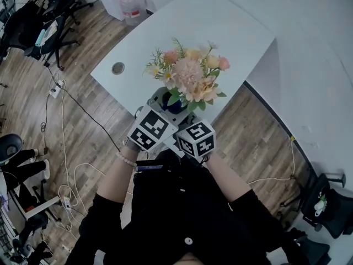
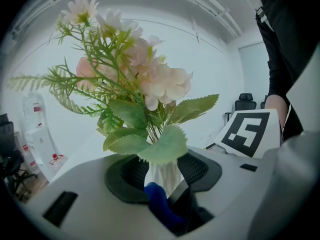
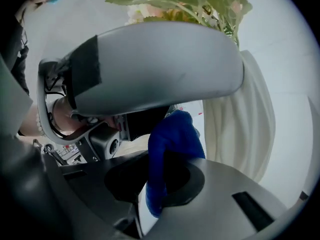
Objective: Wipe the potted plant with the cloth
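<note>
At the counter (image 1: 220, 21)'s near edge, the left tongs (image 2: 165, 181) clamp the plant (image 1: 187, 79) by its white pot (image 2: 162, 171) while the right tongs (image 3: 160, 184) press a pinched blue cloth (image 3: 172, 149) to its side; wiping looks under way, leaves seemingly still to do

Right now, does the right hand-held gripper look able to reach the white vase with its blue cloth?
Probably yes: the blue cloth in the right hand-held gripper sits beside the white vase with nothing between; the left hand-held gripper crosses higher up.
</note>
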The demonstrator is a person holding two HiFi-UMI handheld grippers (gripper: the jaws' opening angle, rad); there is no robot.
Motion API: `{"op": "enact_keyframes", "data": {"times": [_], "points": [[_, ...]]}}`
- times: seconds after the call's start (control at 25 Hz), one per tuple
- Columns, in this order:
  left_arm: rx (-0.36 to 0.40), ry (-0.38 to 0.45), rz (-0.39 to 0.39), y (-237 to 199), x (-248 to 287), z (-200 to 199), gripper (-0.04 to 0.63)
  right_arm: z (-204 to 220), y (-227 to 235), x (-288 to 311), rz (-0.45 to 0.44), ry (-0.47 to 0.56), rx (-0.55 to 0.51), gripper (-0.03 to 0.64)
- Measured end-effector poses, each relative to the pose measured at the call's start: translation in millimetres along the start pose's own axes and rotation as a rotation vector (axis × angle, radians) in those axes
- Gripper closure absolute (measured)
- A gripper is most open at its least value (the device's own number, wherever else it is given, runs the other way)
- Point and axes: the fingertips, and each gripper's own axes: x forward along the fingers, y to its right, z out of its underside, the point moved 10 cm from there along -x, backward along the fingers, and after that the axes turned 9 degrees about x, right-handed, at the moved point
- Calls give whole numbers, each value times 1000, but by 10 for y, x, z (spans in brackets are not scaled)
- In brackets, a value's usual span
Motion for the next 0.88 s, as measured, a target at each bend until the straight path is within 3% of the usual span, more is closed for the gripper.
{"op": "enact_keyframes", "data": {"times": [0.32, 0.48, 0.88], "points": [[1, 4, 5, -8, -5, 1, 409, 9, 112, -164, 38, 13, 77, 537], [4, 4, 8, -15, 9, 12, 410, 68, 199, -221, 68, 22, 163, 537], [2, 1, 6, -13, 2, -1, 410, 323, 438, -210, 168, -39, 295, 537]]}}
